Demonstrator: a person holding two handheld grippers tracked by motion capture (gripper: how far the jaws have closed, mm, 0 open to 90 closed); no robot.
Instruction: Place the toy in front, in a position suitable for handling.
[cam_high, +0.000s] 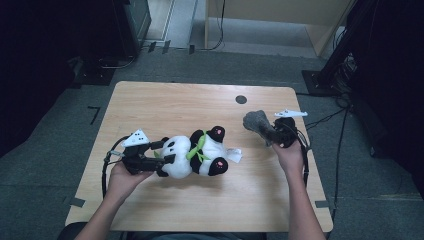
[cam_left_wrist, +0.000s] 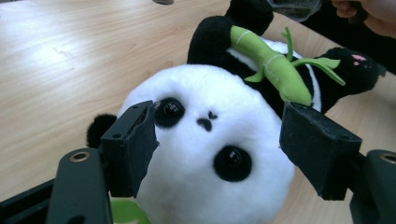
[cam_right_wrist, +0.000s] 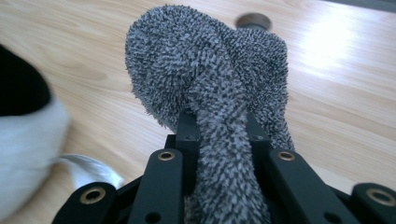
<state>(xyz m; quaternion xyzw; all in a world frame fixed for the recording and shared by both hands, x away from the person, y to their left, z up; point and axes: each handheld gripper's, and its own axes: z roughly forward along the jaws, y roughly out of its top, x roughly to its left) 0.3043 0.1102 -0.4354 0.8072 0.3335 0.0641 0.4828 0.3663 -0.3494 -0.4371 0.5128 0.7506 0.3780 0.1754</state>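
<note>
A black-and-white panda plush (cam_high: 214, 146) lies on its back on the wooden table (cam_high: 175, 100), holding a green bamboo piece (cam_left_wrist: 275, 70). My left gripper (cam_high: 167, 151) reaches in from the left. In the left gripper view the panda's head (cam_left_wrist: 210, 93) sits between the jaws of the left gripper (cam_left_wrist: 219, 140), which stand open on either side of it. Right of the panda, my right gripper (cam_high: 274, 136) is raised off the table and shut on a grey fuzzy cloth (cam_high: 257, 121). The cloth (cam_right_wrist: 201, 56) bunches up above the right gripper (cam_right_wrist: 219, 126) and trails down between its jaws.
A round dark cable hole (cam_high: 241, 99) sits near the table's far edge. A white tag (cam_high: 234, 155) sticks out from the panda. Cables trail from both grippers. A wooden cabinet (cam_high: 280, 15) and dark equipment stand beyond the table.
</note>
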